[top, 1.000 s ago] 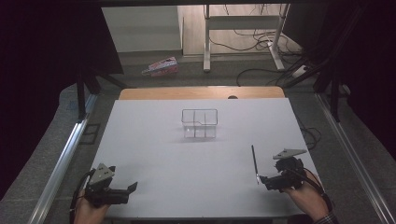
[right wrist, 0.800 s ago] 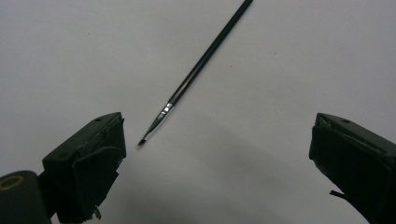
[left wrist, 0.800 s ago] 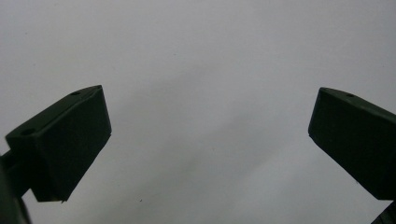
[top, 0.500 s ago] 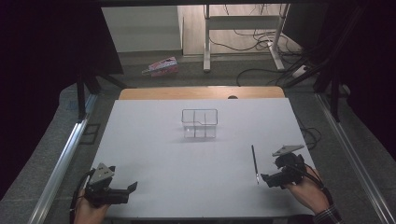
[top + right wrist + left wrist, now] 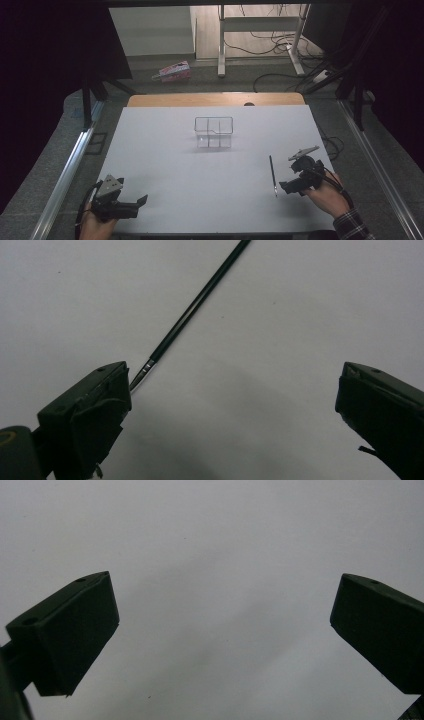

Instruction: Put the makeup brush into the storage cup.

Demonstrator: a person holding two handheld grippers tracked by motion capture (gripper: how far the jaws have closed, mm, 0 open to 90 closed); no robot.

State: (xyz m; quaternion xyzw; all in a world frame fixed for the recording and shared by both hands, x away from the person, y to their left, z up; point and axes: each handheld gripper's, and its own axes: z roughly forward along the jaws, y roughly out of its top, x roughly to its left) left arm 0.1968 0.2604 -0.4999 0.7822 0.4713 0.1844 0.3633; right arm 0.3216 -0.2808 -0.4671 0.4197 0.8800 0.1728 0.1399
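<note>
A: Where's the thin black brush (image 5: pixel 272 174) lying?

B: In the lower right of the high view, flat on the white table (image 5: pixel 200 165), its long axis running almost straight up and down the frame. The clear divided box (image 5: pixel 213 132) sits well apart, up at centre.

A: Which hand is nearer?

B: The right gripper (image 5: pixel 290 186), just beside the brush's lower end. Its jaws are spread wide and hold nothing. In the right gripper view, the brush (image 5: pixel 192 312) runs from the left jaw's tip toward the upper middle, its metal ferrule end nearest that jaw.

A: And the left gripper (image 5: pixel 132 204)?

B: Lower left, far off, jaws spread too, over bare table.
</note>
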